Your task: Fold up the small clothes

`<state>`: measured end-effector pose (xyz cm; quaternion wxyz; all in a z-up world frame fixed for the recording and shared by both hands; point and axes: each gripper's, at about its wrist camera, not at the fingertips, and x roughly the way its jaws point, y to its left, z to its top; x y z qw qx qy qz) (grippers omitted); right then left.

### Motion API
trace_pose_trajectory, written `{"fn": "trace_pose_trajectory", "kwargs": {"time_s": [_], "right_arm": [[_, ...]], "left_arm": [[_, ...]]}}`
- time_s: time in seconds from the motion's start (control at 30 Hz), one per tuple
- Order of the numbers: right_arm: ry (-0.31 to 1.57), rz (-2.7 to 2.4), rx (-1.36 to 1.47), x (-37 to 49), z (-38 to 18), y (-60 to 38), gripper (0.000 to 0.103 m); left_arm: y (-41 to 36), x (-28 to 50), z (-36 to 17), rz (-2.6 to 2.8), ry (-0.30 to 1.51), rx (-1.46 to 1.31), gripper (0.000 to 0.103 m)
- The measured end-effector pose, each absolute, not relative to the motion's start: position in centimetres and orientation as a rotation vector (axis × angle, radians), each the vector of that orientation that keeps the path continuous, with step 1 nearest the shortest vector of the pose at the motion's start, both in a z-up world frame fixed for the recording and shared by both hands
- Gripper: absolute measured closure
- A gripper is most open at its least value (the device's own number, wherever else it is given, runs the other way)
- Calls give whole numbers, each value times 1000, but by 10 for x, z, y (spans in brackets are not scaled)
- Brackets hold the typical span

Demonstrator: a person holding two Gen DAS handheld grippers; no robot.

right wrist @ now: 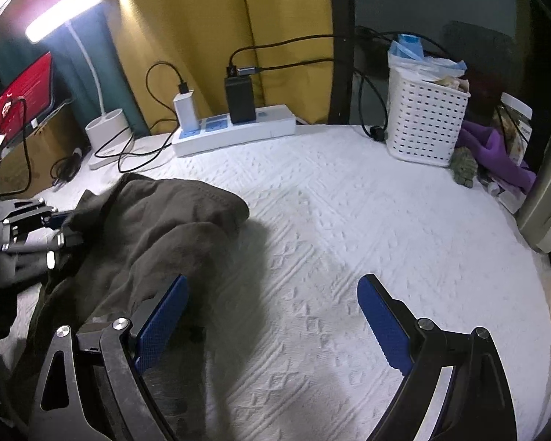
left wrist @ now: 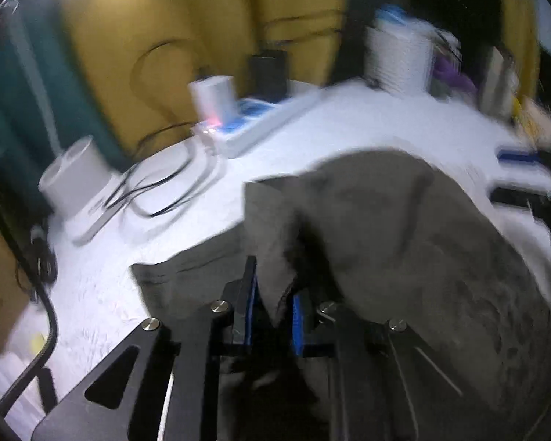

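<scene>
The left gripper (left wrist: 272, 316) is clamped on an edge of the soft, limp garment (right wrist: 158, 228) heaped on the cloth (right wrist: 349, 239), while the right gripper (right wrist: 272, 316), jaws wide apart, should probably pinch a free hem.

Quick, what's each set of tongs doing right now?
Left tongs: shut on the grey garment.
Right tongs: open, holding nothing.

Left claw (left wrist: 270, 305) pinching grey-brown garment (left wrist: 385, 228), white textured cloth (left wrist: 103, 286) beneath
</scene>
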<state>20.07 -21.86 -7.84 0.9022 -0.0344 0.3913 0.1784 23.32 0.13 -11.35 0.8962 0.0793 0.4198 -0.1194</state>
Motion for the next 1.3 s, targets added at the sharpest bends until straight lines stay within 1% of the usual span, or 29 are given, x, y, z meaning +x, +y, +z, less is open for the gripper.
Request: {"fn": "trace_pose_trajectory", "kwargs": {"time_s": [0.17,0.27,0.3,0.33,0.4,0.43,0.67,0.77,0.93,1.2,1.3], "right_arm": [[848,385,-72,208,-89,-214,9],[861,396,-84,210,-94,-207,9],[863,399,-90,209,-94,-205,9],[863,399,-91,209,-94,-204,9],[862,399,-92,208,-93,-203,9],[861,397,-92,207,-93,-203,9],[841,387,-85,191,-84,-208,9],[833,380,-86,182,-82,-212,9],[822,368,-92,162,-78,-215,9],[819,364,-104,127,-78,-217,9],[817,359,-106,118,-78,-220,9]], "left_arm": [[47,258,-128,-88,915,92,89],[66,259,-122,-55,922,23,87],[71,256,-117,-63,921,-14,82],[75,252,-111,-51,912,-31,75],[78,241,-101,-27,889,-35,67],[80,234,-98,-29,885,-40,66],[73,165,-94,-120,944,-88,64],[55,138,-99,-174,989,-102,64],[25,101,-115,-236,1046,-50,64],[10,64,-112,-262,1019,-33,64],[8,56,-114,-275,1034,-30,64]]}}
